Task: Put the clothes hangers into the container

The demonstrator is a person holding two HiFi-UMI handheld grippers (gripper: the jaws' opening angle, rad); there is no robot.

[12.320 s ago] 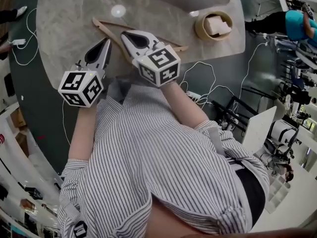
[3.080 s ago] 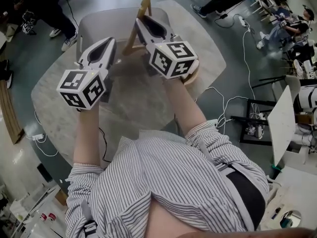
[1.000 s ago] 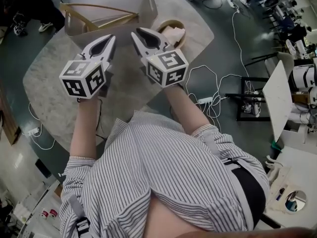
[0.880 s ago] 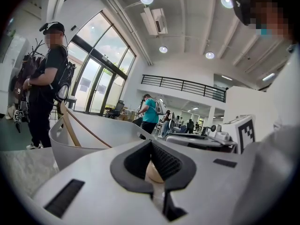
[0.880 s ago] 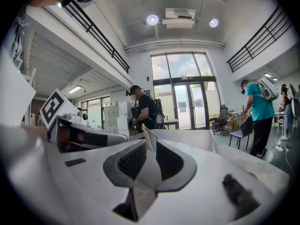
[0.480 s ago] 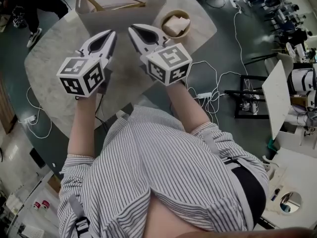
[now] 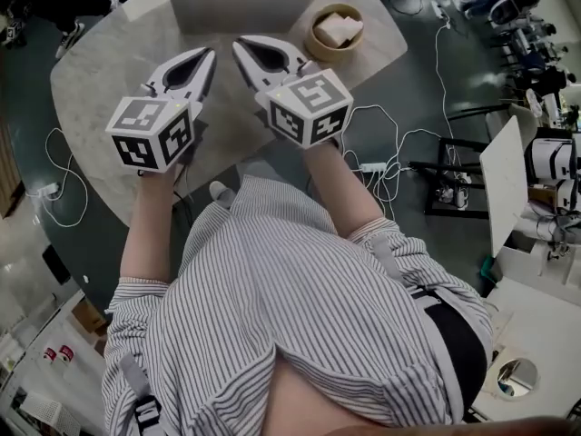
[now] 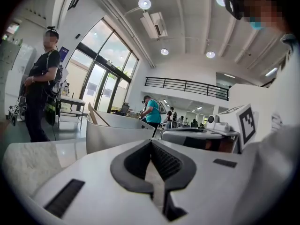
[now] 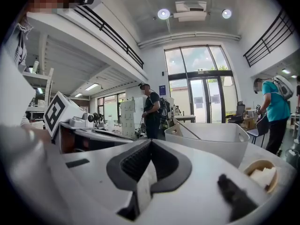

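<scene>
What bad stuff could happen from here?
The wooden hanger pokes up out of the container, so a bump might tip it out. The round bowl sits near the edge of the table, close to the right gripper; a careless swing could knock it off. Floor cables might trip the person.

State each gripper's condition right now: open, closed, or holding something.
Left gripper: jaws closed, nothing between them.
Right gripper: jaws just closed, nothing between them.
</scene>
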